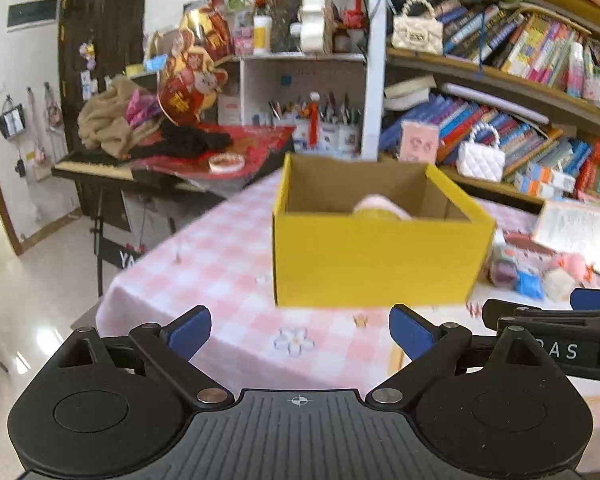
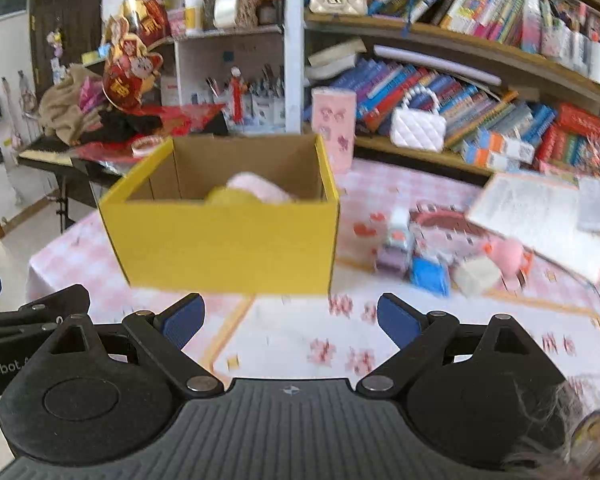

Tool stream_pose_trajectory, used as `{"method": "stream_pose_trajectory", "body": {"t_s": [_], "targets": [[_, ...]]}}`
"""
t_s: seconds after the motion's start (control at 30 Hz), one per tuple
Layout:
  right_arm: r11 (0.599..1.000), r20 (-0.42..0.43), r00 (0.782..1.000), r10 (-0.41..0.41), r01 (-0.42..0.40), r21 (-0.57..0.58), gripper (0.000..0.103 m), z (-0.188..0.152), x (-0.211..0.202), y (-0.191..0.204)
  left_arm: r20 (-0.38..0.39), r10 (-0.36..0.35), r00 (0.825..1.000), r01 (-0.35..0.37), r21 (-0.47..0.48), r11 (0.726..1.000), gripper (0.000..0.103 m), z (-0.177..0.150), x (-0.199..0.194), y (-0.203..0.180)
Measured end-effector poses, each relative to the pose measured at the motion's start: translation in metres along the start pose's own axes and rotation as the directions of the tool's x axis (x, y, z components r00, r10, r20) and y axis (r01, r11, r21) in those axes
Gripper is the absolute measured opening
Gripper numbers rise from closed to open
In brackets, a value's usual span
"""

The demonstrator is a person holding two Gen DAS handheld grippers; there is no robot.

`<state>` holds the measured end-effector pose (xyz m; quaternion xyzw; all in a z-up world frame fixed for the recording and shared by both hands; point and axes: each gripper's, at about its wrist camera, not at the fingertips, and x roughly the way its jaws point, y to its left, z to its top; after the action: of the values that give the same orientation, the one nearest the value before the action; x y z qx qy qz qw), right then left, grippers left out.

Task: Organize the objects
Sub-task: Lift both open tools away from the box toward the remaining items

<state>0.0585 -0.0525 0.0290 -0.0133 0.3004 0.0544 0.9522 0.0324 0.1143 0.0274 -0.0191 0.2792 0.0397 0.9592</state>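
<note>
A: Where do things stand?

B: Both tools hover low over the surface [image 2: 380, 184], side by side. The left gripper [image 1: 300, 330] has its fingers spread wide with nothing between them, and the right gripper [image 2: 290, 320] is the same, fingers apart and empty.

A: And the things to tidy?

B: The yellow box [image 2: 228, 240] sits just ahead of both, open at the top. Something pink and something yellow already lie inside it, though blur hides what they are. The loose pile [image 2: 440, 256] lies to the right of the box: a small purple toy [image 2: 396, 252], a blue piece [image 2: 430, 276], a pale block [image 2: 480, 276] and a pink soft toy [image 2: 506, 254], all close together, some touching.

A: So which hand goes?

B: My guess is the right one, since the pile is on its side and the left faces the box wall.

A: How would you do it well?

B: Pick one item at the edge of the pile, perhaps the blue piece nearest the fingers, so the neighbours are not dragged along. Come in from above, straddle it fully, then close. Lift clear of the box rim before moving over, and release low inside so nothing bounces out.

A: Risks?

B: Clipping the open book [image 2: 540, 216] beyond the pile, or nudging the box sideways.
</note>
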Motion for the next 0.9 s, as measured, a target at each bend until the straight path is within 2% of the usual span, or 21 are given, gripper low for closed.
{"method": "stream_pose_trajectory", "body": {"t_s": [0.17,0.4,0.67,0.9], "targets": [[0.998,-0.009,0.998,-0.056,0.056,0.023,0.094,-0.026,-0.018,0.001,-0.025,-0.026,0.999,0.027,0.026,0.999,0.098,-0.014,-0.01,-0.004],[0.982,-0.006,0.984,-0.18,0.18,0.053,0.094,-0.049,-0.043,-0.011,-0.048,-0.114,0.992,0.118,0.084,0.99,0.098,-0.028,-0.019,-0.023],[0.952,-0.037,0.961,-0.275,0.278,0.129,0.094,-0.064,-0.064,-0.042,-0.065,-0.215,0.974,0.222,0.15,0.963,0.098,-0.03,-0.021,-0.055],[0.925,-0.066,0.942,-0.328,0.335,0.179,0.094,-0.074,-0.073,-0.068,-0.084,-0.271,0.959,0.282,0.194,0.939,0.098,-0.031,-0.02,-0.082]]}}
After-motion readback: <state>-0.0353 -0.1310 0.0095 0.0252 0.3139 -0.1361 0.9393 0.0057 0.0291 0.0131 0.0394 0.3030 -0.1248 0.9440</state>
